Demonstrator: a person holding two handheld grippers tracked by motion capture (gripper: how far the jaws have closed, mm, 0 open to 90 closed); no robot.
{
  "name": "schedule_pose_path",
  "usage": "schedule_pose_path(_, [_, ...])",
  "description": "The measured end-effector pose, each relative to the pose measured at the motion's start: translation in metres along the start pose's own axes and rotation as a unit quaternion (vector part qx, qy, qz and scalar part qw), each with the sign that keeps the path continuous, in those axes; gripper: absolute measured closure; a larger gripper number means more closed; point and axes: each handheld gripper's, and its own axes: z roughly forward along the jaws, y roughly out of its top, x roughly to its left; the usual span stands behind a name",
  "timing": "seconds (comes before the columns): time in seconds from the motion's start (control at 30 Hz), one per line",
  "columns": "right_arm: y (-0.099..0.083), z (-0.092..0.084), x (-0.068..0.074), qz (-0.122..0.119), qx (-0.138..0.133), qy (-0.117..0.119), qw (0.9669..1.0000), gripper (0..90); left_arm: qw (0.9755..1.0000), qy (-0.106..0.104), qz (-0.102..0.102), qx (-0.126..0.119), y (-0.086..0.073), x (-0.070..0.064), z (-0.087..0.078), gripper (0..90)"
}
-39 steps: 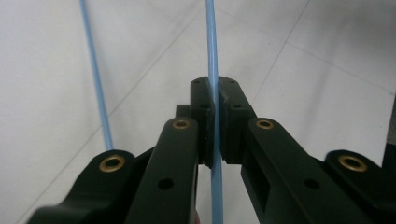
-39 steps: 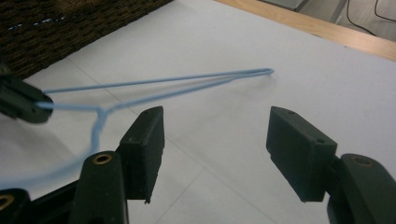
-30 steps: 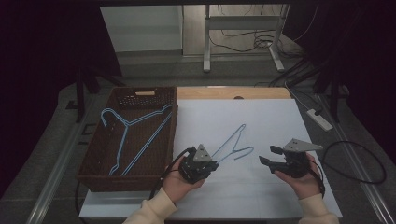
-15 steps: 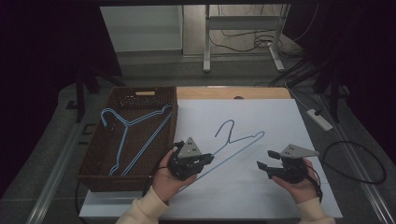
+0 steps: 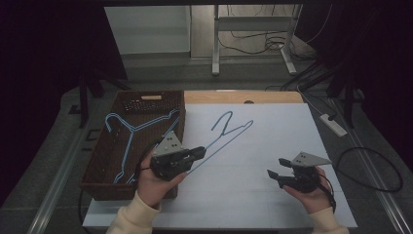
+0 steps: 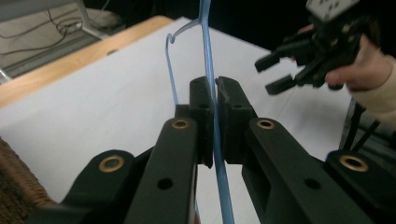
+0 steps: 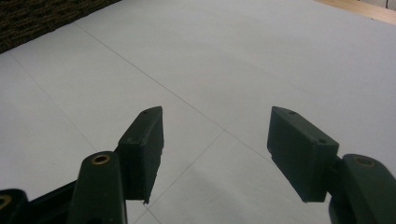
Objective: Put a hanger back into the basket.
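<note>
A blue wire hanger [image 5: 229, 130] is lifted above the white sheet, its hook pointing away from me. My left gripper [image 5: 198, 153] is shut on one of its wire arms; in the left gripper view the wire [image 6: 211, 88] runs up between the closed pads [image 6: 201, 100]. My right gripper [image 5: 272, 175] hovers low over the sheet at the right, jaws apart with nothing between them, as the right gripper view [image 7: 215, 154] confirms. It appears too in the left gripper view [image 6: 275, 70], held in a hand. Another blue hanger [image 5: 129, 136] lies in the brown basket [image 5: 97, 183].
The wicker basket stands at the table's left side beside the white sheet [image 5: 272, 141]. A wooden table edge [image 5: 243, 96] runs along the far side. A power strip [image 5: 333, 124] and cables [image 5: 370, 170] lie on the floor to the right.
My left gripper has risen and drifted left toward the basket, carrying the hanger up off the sheet. The right gripper has stayed almost still.
</note>
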Motion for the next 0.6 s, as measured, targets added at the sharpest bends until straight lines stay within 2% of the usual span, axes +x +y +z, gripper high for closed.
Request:
schedule_pose_path(0.07, [0.000, 0.000, 0.000, -0.001, 0.000, -0.001, 1.0000, 36.9, 0.9999, 0.006, -0.001, -0.014, 0.003, 0.003, -0.011, 84.9])
schedule_pose_path(0.13, [0.000, -0.001, 0.000, -0.001, 0.000, -0.002, 1.0000, 36.9, 0.9998, 0.007, -0.001, -0.016, 0.004, 0.004, -0.013, 84.9])
schedule_pose_path(0.37, [0.000, -0.001, -0.001, -0.001, 0.000, -0.003, 1.0000, 36.9, 0.9986, 0.023, -0.011, -0.047, 0.008, 0.015, -0.041, 85.0])
schedule_pose_path(0.4, [0.000, -0.001, 0.000, -0.001, 0.000, -0.004, 1.0000, 36.9, 0.9986, 0.023, -0.011, -0.047, 0.008, 0.015, -0.041, 85.0])
schedule_pose_path(0.6, [0.000, -0.001, -0.001, -0.001, 0.001, -0.005, 1.0000, 37.0, 0.9958, 0.049, -0.032, -0.071, 0.006, 0.036, -0.065, 85.0])
